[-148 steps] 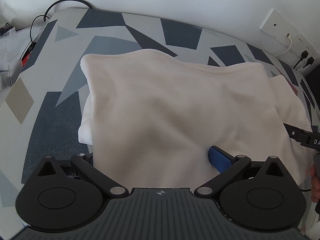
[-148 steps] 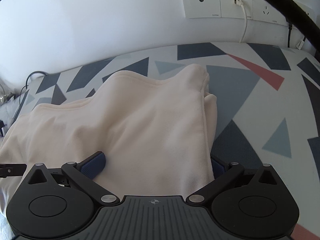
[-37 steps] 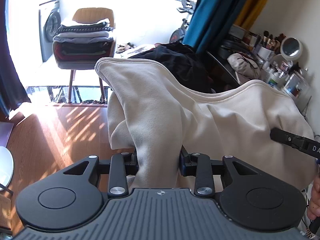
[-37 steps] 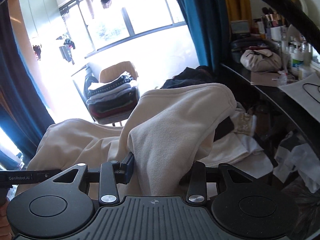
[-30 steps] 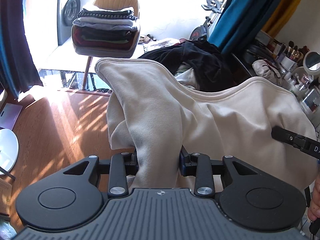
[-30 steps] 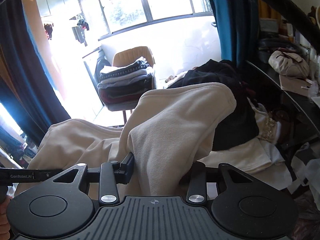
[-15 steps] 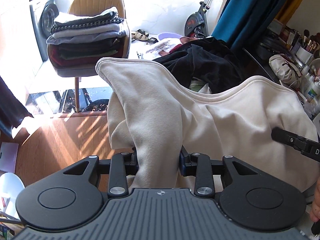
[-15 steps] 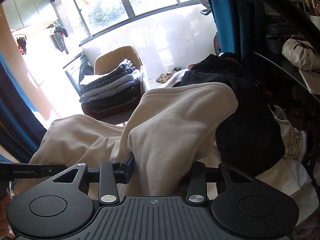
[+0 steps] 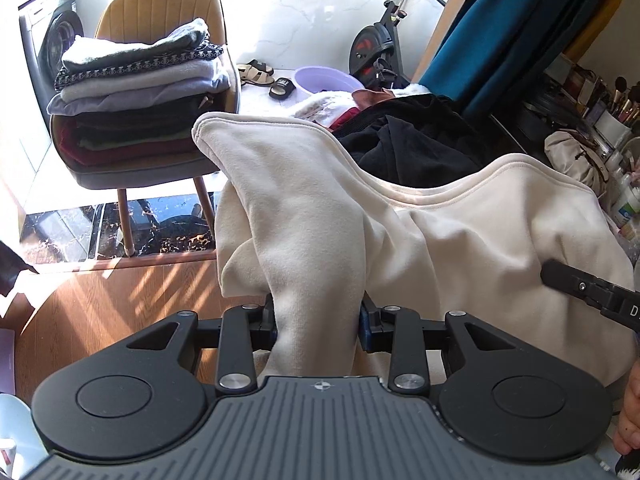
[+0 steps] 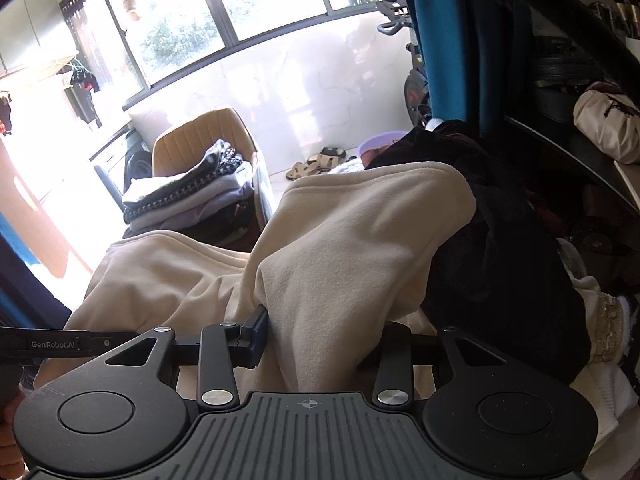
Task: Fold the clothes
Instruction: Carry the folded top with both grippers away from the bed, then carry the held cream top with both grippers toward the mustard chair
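Lifted off the patterned bed where it lay seconds ago, the cream garment [image 9: 460, 248] now hangs in mid-air, facing a chair [image 9: 160, 12] stacked with folded clothes [image 9: 136, 92]. The left gripper [image 9: 318, 320] and right gripper [image 10: 320, 336] each have their jaws clamped on a bunched fold of it.

Straight ahead: chair [image 9: 160, 12] stacked high with folded clothes [image 9: 136, 92], seat full. Bare wood floor [image 9: 120, 292] in front of it, open. Right of chair: black clothes heap [image 9: 420, 144], then cluttered shelf [image 9: 592, 120] behind. Exercise bike [image 9: 380, 40], sandals [image 9: 256, 74] and basin [image 9: 324, 80] take the far floor.
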Demonstrator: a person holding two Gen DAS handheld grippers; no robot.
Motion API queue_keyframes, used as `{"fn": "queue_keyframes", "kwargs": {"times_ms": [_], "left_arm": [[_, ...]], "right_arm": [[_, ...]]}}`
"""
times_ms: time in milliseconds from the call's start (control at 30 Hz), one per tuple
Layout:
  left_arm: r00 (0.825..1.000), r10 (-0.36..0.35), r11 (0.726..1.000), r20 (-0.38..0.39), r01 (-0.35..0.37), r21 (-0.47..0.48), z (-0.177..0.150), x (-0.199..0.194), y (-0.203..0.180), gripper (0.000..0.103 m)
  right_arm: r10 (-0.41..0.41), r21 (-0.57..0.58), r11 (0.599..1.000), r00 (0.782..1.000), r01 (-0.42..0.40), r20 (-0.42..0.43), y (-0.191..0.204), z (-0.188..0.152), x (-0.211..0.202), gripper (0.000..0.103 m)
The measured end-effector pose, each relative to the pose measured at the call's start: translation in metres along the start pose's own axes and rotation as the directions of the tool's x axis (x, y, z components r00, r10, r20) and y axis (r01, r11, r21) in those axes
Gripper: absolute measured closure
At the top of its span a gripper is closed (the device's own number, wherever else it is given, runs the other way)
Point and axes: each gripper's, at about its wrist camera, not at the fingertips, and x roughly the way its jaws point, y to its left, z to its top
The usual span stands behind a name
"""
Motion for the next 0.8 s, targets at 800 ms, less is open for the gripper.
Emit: {"fn": "queue_keyframes", "kwargs": {"times_ms": [800], "left_arm": [[0.978, -0.182, 0.970, -0.101, 0.195, 0.143, 0.164, 0.070, 0.210, 0.069]], "right_arm": [[-0.229, 0.137, 0.964, 0.973, 0.228, -0.004, 0.211, 0.051, 0.177, 0.067]]}}
